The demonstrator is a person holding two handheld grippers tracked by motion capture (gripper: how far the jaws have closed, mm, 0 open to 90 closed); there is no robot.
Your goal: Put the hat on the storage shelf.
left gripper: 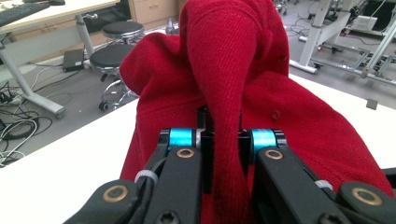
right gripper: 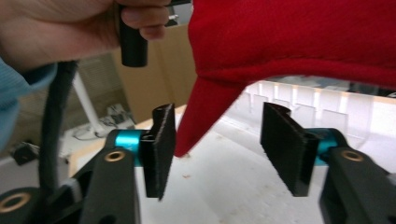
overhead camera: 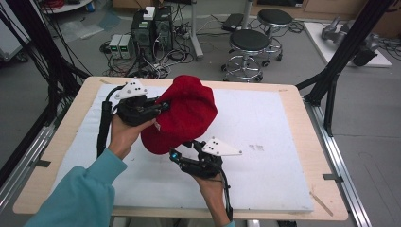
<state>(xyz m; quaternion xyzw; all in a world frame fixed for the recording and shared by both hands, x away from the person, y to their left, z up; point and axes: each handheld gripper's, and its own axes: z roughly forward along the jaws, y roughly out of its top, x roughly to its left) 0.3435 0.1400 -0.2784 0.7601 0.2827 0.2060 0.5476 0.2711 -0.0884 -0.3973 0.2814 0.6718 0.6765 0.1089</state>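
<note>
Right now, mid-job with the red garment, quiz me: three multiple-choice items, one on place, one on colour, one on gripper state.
1. Where is the red knitted fabric garment?
A. Folded flat at the table's far right corner
B. Held up above the white padded table cover, left of centre
C. On the floor

2. What colour are the sleeves just behind each gripper's fingers?
A. Yellow
B. Green
C. Blue

3. How do the grippers stand?
A. Left gripper shut on the garment, right gripper open
B. Both open
C. Both shut on the garment

Answers: 1 B, the high view shows it lifted over the cover. 2 C, both gripper views show blue sleeves. 3 A, a fabric fold sits clamped in the left; the right's fingers stand apart around a hanging corner.
</note>
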